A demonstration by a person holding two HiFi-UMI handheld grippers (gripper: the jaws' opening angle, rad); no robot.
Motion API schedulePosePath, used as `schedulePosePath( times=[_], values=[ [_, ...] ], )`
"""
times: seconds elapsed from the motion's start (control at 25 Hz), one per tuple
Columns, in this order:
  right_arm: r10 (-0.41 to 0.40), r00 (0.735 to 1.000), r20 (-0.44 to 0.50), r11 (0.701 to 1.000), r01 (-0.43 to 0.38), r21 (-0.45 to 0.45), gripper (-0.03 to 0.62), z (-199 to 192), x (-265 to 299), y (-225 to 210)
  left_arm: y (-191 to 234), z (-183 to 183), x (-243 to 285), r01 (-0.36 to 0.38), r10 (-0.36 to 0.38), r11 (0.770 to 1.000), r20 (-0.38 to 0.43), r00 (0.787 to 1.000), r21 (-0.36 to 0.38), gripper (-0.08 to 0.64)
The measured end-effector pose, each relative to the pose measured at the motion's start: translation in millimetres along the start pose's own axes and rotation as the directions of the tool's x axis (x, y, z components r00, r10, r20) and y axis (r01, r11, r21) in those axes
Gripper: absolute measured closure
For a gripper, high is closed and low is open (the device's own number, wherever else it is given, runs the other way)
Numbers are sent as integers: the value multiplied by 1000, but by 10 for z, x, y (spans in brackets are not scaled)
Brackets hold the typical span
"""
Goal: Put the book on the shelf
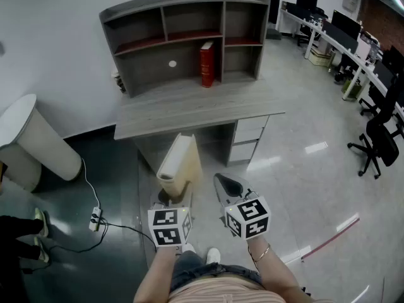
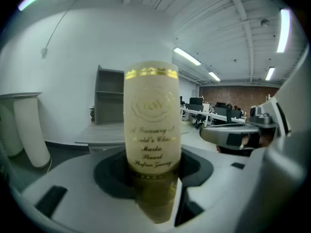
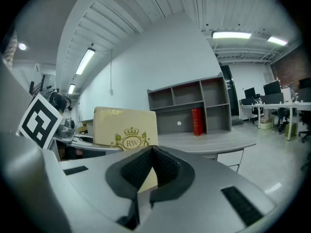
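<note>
Cream book (image 1: 178, 163) upright, clamped at its lower end in left claw (image 2: 155, 178), held over floor near front of desk (image 1: 189, 109). Right claw (image 3: 151, 154) together, nothing in it, just beside the book. Shelf (image 1: 145, 17) stands on the desk; red book (image 1: 207, 64) upright in its lower middle compartment.

A grey shelf (image 1: 183, 40) stands at the back of the tabletop (image 1: 196, 109). A red book (image 1: 207, 64) stands upright in its lower middle compartment, against the right divider. The tabletop runs on in front of the red book.
</note>
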State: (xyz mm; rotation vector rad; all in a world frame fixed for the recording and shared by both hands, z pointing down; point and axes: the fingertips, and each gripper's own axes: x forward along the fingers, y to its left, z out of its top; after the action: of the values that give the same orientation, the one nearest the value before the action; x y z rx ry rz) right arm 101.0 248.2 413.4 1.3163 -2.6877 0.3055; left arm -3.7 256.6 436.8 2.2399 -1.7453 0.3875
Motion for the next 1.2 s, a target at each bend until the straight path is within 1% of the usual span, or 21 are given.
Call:
schedulePosePath(
  times=[0.16, 0.36, 0.52, 0.72, 0.96, 1.2],
  values=[
    [-26, 1000, 9, 1000, 26, 1, 584, 18, -50, 14, -36, 23, -67, 7, -7, 1000, 14, 1000, 9, 336],
    [-35, 999, 10, 999, 35, 25, 584, -27, -110, 32, -16, 1, -139, 6, -6, 1000, 15, 1000, 6, 336],
    [0, 1000, 27, 998, -2, 64, 584, -5, -126, 69, 82, 63, -184, -9, 9, 1000, 21, 1000, 6, 336],
    [14, 1000, 14, 997, -15, 73, 583, -14, -16, 65, 196, 178, -122, -13, 12, 1000, 30, 999, 3, 336],
    [-16, 1000, -5, 998, 16, 63, 583, 22, 352, -101, 421, 302, 215, -2, 3, 1000, 34, 999, -16, 336],
    [-45, 999, -16, 996, 46, 71, 583, 125, 1001, -305, 797, 500, 778, 24, -23, 999, 36, 999, -24, 336]
  ],
)
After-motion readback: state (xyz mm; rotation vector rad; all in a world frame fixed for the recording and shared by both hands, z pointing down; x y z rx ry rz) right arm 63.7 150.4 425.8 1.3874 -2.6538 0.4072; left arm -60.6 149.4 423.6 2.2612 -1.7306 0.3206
